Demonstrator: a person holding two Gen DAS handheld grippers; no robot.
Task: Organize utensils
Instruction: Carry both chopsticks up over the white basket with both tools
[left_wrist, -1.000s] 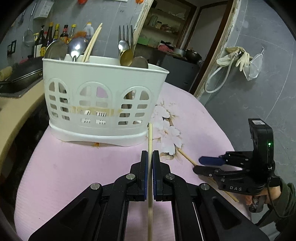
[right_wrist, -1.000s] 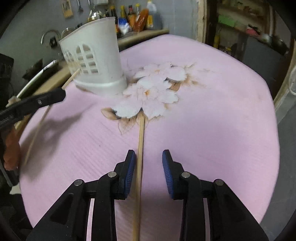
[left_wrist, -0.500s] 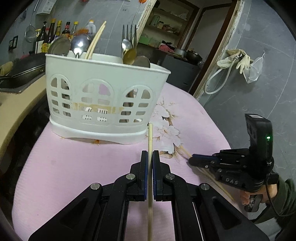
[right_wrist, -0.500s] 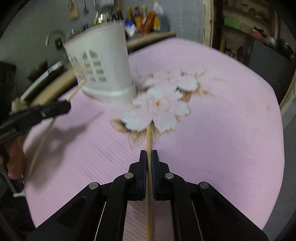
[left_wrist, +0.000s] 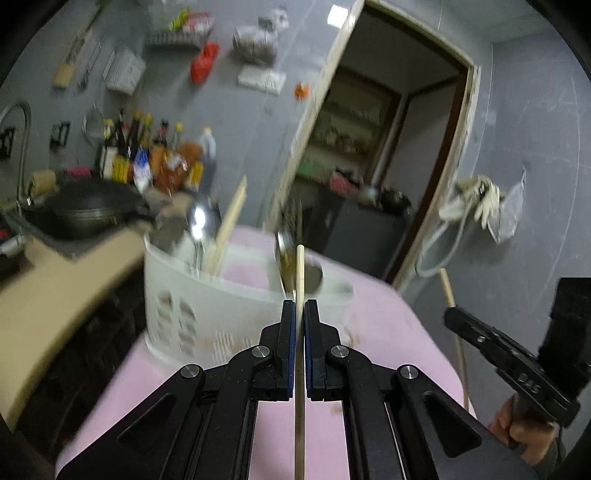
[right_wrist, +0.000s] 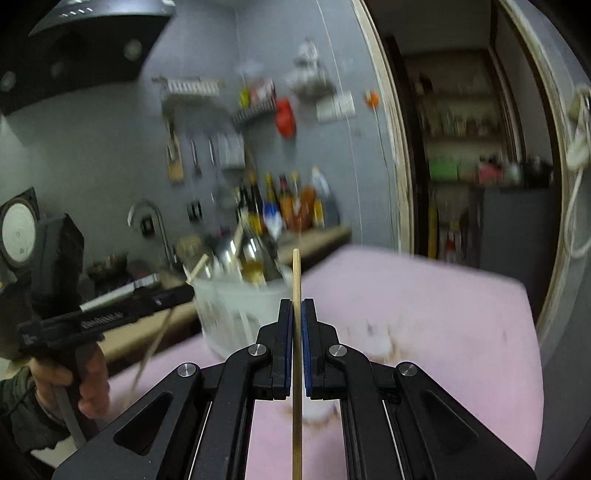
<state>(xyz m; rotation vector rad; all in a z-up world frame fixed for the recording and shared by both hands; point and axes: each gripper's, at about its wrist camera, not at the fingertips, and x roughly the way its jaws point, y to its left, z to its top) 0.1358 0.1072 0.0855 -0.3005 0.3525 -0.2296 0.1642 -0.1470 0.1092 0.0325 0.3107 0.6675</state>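
Wooden chopstick clamped in left tongs; right tongs likewise.

Utensil basket — motion-blurred

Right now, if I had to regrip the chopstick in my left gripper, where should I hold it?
Probably where the left gripper pinches now: on the thin round shaft of the chopstick, below its free tip, fingers closing from both sides across it. A short free end should slide into the white utensil basket more easily.
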